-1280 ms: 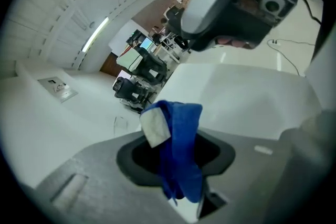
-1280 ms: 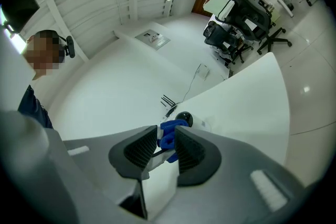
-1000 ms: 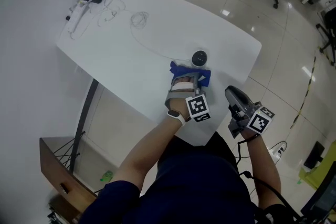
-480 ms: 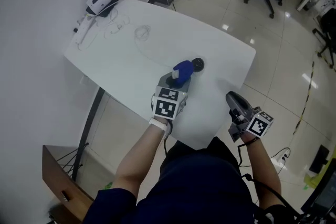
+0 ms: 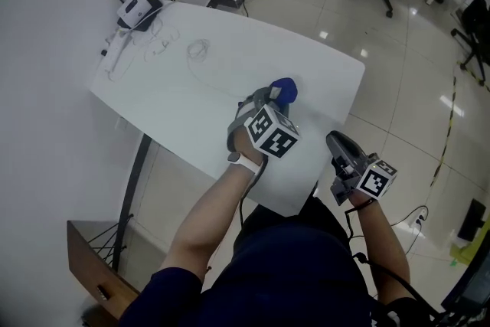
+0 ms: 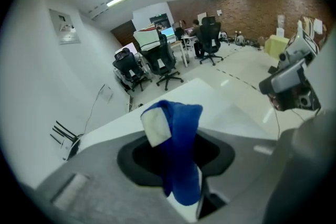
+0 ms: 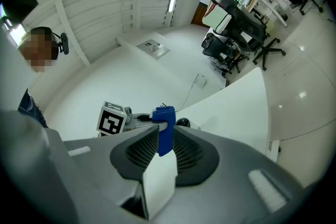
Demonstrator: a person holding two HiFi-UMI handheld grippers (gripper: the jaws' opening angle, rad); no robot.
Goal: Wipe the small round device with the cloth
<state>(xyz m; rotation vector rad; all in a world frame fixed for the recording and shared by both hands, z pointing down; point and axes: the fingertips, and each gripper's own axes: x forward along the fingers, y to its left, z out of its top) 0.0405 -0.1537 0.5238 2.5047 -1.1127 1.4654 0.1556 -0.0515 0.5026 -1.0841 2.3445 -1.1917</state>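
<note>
The left gripper [image 5: 271, 99] is clamped on the blue cloth [image 5: 286, 89]. In the left gripper view the cloth stands out of the jaws as a folded strip, its long axis running along the line the gripper points, with a white label near its far end. In the head view this gripper sits mid-frame and points toward the upper right. The cloth bunches at its tip and covers the spot where the small round device [image 7: 182, 123] should lie, so that view does not show the device. The right gripper view does show it: the black device rests on the white table [image 5: 230, 61] just to the right of the cloth, at mid-frame. Whether cloth and device touch I cannot tell. The left hand is plainly the nearer one, and the wipe looks to need only a short move of the cloth across onto the device. The right gripper [image 5: 339, 143] is at the lower right of the head view, off the table's near corner and well apart from the device. Its jaws have just been closing, stand narrowly apart and have nothing between them. The table's right edge runs near the cloth toward the frame's right. Bare tabletop opens to the upper left, as far as the cables [image 5: 197, 50] and the router [image 5: 135, 8], both well apart.
</note>
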